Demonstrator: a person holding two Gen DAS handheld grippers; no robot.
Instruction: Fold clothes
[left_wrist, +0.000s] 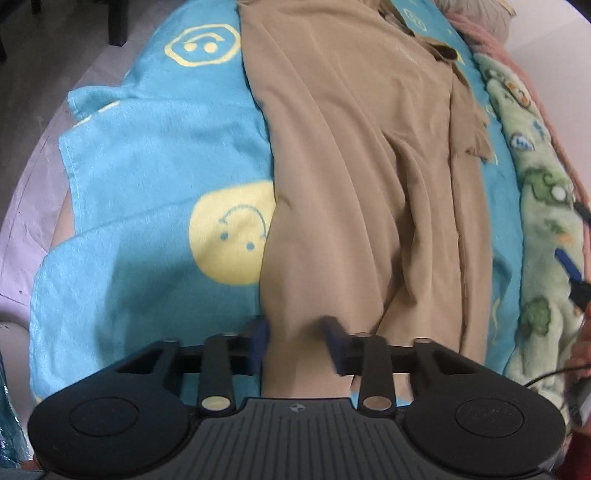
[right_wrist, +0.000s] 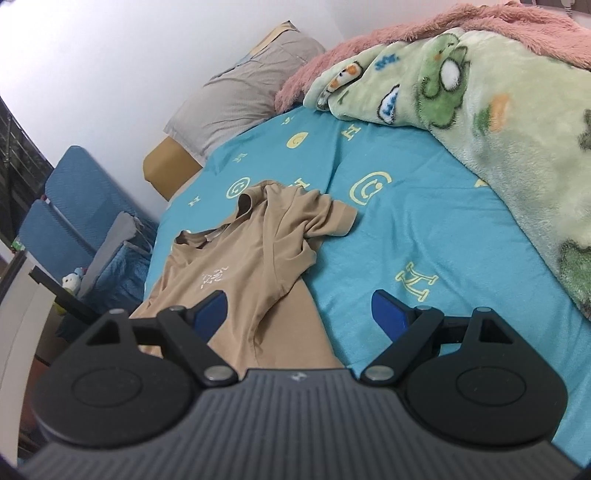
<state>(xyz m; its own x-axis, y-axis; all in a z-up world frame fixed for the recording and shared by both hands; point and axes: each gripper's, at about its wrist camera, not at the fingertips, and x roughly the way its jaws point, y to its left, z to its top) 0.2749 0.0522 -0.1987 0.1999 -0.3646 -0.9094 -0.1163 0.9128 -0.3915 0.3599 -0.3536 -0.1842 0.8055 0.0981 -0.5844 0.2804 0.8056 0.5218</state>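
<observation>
On tan shirt (right_wrist: 255, 273): unreadable white print (right_wrist: 214, 281)

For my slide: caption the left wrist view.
Left gripper pinching tan cotton T-shirt on turquoise smiley-print bedsheet.

We see a tan shirt (right_wrist: 258, 266) with a small white print, lying on a turquoise sheet (right_wrist: 424, 229) patterned with pale yellow smileys. The fleece blanket (right_wrist: 498, 110) is light green with cartoon animals, backed pink.
</observation>
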